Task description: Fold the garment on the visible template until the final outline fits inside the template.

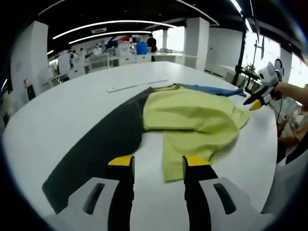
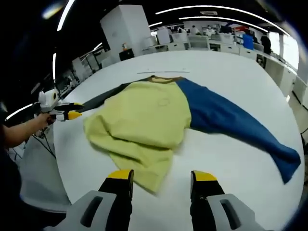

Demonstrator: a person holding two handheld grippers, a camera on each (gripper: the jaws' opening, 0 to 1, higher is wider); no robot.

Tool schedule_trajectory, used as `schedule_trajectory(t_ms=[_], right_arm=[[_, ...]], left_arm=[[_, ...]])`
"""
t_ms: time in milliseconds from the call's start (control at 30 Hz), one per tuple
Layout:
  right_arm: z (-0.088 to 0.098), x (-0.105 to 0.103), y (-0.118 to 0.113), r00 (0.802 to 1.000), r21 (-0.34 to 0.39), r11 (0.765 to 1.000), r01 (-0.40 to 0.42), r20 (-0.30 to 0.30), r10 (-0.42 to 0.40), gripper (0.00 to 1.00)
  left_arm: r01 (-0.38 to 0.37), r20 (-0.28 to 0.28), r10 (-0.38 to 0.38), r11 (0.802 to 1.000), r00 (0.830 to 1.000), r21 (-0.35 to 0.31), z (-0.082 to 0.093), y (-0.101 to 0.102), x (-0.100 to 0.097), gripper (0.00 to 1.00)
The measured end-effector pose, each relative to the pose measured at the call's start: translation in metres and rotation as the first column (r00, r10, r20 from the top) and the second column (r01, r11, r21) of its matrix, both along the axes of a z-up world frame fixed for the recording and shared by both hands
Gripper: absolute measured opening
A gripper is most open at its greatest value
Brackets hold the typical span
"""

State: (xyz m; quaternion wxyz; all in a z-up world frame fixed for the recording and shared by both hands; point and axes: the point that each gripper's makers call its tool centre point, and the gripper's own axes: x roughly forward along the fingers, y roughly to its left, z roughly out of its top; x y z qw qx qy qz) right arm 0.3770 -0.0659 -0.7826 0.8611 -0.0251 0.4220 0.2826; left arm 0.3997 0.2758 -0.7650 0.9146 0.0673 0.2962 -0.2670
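A wide white table [image 1: 57,110] spreads under everything. Beyond it stand white pillars [image 2: 126,26] and rows of desks [image 2: 192,44] in an open hall lit by long ceiling light strips [image 1: 110,25]. A blue barrel [image 1: 141,47] sits far back, a person [image 1: 152,43] just beside it.

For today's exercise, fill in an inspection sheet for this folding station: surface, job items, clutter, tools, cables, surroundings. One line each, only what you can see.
Surface: white round table, bare around the garment.
Job items: garment lying flat, yellow body partly folded and rumpled, blue sleeve and dark sleeve spread out; template outline cannot be made out.
Clutter: thin white strip beyond the collar.
Tools: left tool and right tool open, holding nothing.
Cables: nothing seen on the table.
Surroundings: open room with desks, pillars, ceiling strip lights.
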Motion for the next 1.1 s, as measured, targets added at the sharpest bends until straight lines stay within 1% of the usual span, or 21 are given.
schedule_trajectory(t_ms=[67,167,267,367,567,600,833,900,933,1033,1100], right_arm=[[-0.002,-0.002,0.001,1.000,-0.004,1.000,0.003,0.004,-0.003,0.37],[-0.005,-0.003,0.003,1.000,0.001,1.000,0.018,-0.001,-0.018,0.33],[-0.007,-0.004,0.004,0.999,0.001,0.999,0.035,-0.001,-0.035,0.26],[-0.008,-0.005,0.007,0.999,0.001,0.999,0.043,0.000,-0.043,0.21],[-0.016,-0.007,0.010,0.996,0.012,0.996,0.086,-0.035,-0.085,0.14],[-0.017,-0.008,0.011,0.995,0.013,0.996,0.093,-0.038,-0.092,0.12],[-0.018,-0.008,0.011,0.992,0.008,0.993,0.118,-0.044,-0.117,0.03],[-0.019,-0.009,0.011,0.992,0.006,0.993,0.120,-0.046,-0.119,0.01],[-0.019,-0.009,0.011,0.992,0.006,0.993,0.116,-0.049,-0.115,0.00],[-0.012,-0.010,0.014,0.994,0.016,0.995,0.097,-0.045,-0.096,0.00],[-0.007,-0.010,0.014,0.996,0.013,0.996,0.087,-0.037,-0.087,0.00]], left_arm=[[0.000,-0.025,0.000,1.000,1.000,-0.002,-0.007,-0.003,-0.001,0.34],[0.009,-0.036,-0.009,1.000,0.999,-0.002,-0.012,-0.006,-0.002,0.31],[0.016,-0.062,-0.015,1.000,0.998,0.012,-0.023,-0.002,-0.005,0.28],[0.024,-0.067,-0.022,0.999,0.998,0.031,-0.026,-0.003,-0.006,0.25],[0.023,-0.089,-0.021,0.999,0.996,0.022,-0.035,-0.007,-0.008,0.21],[0.026,-0.071,-0.025,1.000,0.997,0.016,-0.033,-0.009,-0.005,0.20],[0.034,-0.088,-0.030,0.999,0.996,0.038,-0.034,-0.010,-0.005,0.13],[0.023,-0.096,-0.019,0.999,0.995,0.035,-0.034,-0.010,-0.006,0.03],[0.020,-0.103,-0.016,0.999,0.995,0.041,-0.035,-0.008,-0.007,0.02],[0.015,-0.116,-0.009,0.999,0.993,0.044,-0.034,-0.007,-0.009,0.01],[0.012,-0.107,-0.008,0.999,0.994,0.043,-0.028,-0.006,-0.012,0.01]])
